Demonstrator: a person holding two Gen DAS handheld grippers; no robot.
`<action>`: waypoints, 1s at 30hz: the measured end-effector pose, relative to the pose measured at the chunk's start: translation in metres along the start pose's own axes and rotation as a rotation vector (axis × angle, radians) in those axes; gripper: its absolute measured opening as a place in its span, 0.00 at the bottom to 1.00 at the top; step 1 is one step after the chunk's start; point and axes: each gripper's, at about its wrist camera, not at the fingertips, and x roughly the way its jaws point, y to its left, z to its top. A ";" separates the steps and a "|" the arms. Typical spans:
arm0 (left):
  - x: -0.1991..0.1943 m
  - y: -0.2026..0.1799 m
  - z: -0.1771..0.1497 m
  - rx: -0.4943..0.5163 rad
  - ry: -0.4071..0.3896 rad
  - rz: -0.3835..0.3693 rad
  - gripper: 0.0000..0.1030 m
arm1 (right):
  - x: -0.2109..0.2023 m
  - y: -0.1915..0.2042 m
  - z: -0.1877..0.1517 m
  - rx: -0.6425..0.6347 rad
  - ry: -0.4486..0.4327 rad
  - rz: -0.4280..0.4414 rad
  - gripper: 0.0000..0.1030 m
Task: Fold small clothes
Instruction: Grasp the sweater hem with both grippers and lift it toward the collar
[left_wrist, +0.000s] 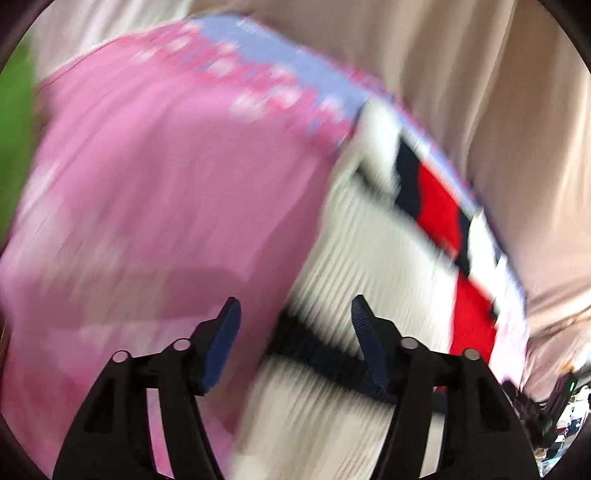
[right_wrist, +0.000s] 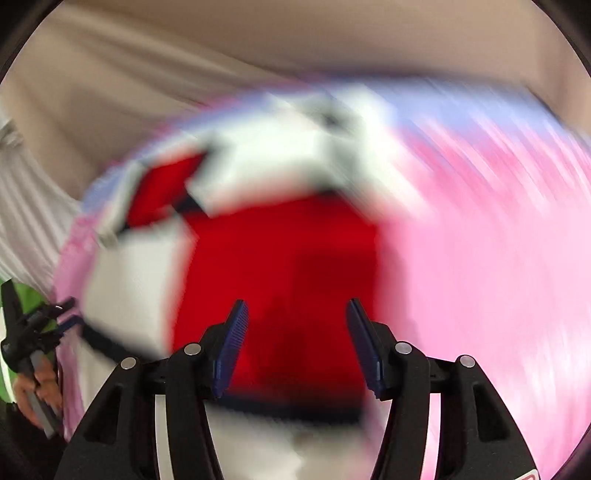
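Both views are blurred by motion. A white, red and navy small garment (left_wrist: 369, 266) lies on a pink cloth (left_wrist: 147, 184) with a pale blue border. My left gripper (left_wrist: 295, 332) is open just above the garment's white part, near its navy band. My right gripper (right_wrist: 297, 332) is open just above the garment's red panel (right_wrist: 288, 258), with the pink cloth (right_wrist: 480, 258) to its right. Neither gripper holds anything. The left gripper also shows at the left edge of the right wrist view (right_wrist: 55, 317), held by a hand.
A wrinkled beige sheet (left_wrist: 480, 92) covers the surface around the pink cloth and shows in the right wrist view (right_wrist: 184, 55) too. Something green (left_wrist: 14, 129) sits at the far left. Clutter shows at the lower right edge (left_wrist: 561, 417).
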 end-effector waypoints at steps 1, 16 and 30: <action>-0.005 0.011 -0.018 -0.028 0.038 0.008 0.63 | -0.011 -0.022 -0.026 0.054 0.035 -0.013 0.54; -0.012 0.005 -0.091 -0.189 0.098 -0.073 0.35 | 0.012 0.007 -0.126 0.116 0.111 0.252 0.54; -0.062 -0.008 -0.170 -0.065 0.276 -0.026 0.09 | -0.085 -0.087 -0.150 0.085 0.123 0.072 0.03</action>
